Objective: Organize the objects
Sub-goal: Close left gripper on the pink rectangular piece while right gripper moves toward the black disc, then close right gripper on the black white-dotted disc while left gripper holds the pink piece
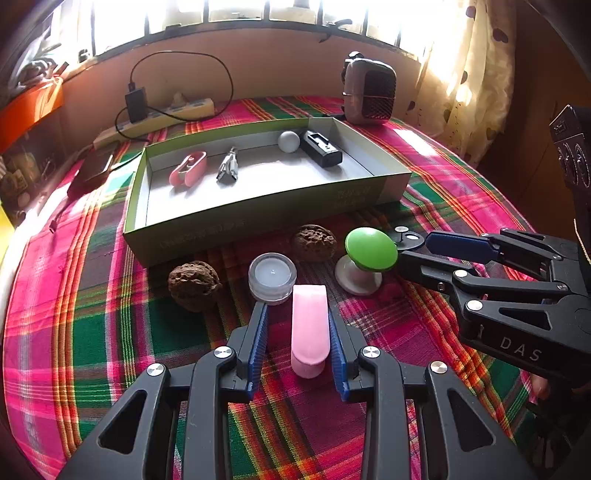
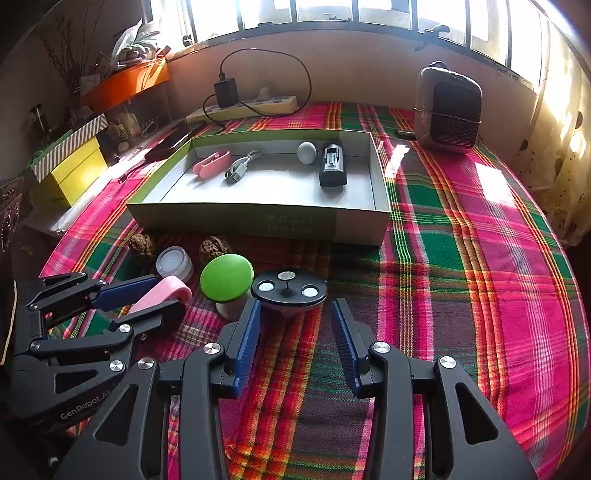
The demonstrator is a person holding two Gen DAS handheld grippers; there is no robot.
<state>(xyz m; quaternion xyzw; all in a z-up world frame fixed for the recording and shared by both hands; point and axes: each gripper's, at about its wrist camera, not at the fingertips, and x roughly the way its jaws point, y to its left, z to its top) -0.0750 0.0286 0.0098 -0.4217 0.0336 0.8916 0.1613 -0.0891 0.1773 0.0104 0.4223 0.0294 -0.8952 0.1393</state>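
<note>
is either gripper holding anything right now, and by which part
Nothing is clearly held. The pink clip lies between the left gripper's fingers with gaps on both sides. The right gripper is open and empty.

Bright daylight pours in through the window [image 1: 258, 11] at the far edge of the table and washes it out white. Sunny patches lie on the checked cloth [image 2: 491, 181]. Both pictures are sharp, but they bend round and go dark at the corners.
</note>
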